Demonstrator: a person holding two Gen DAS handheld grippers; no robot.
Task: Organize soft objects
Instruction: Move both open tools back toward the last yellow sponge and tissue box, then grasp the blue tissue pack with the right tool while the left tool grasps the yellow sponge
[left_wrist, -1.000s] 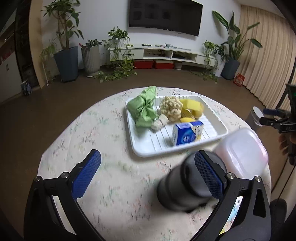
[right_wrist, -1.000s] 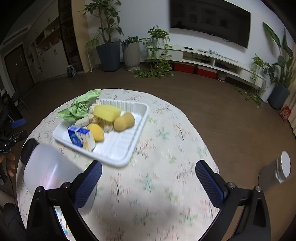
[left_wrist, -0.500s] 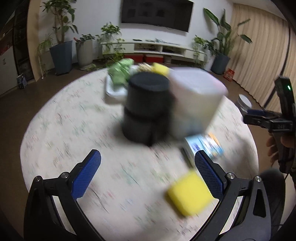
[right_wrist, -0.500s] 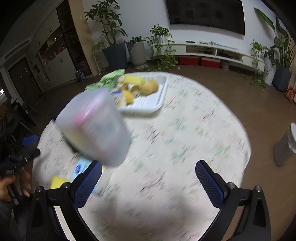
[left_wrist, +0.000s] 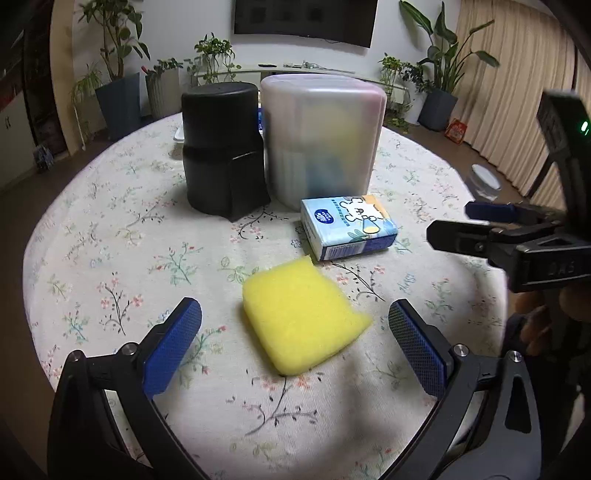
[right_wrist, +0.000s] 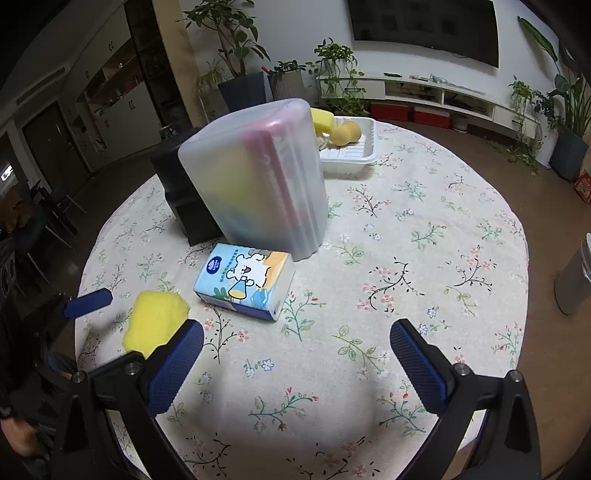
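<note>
Yellow sponge (left_wrist: 303, 314) between wide-open, empty left tool (left_wrist: 295, 343), tissue pack (left_wrist: 349, 227), frosted bin (left_wrist: 321, 140), black canister (left_wrist: 223, 147) behind on floral desk (left_wrist: 110, 258), right tool (right_wrist: 295, 365) open, empty.

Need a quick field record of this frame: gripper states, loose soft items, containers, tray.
left gripper: jaws open, empty, flanking the sponge
right gripper: jaws open, empty
yellow foam sponge: flat on floral tablecloth
blue tissue pack: lying flat, beside sponge
translucent plastic bin: upside down behind tissue pack
black cylindrical container: beside bin
white tray: far side, holds yellow items
</note>
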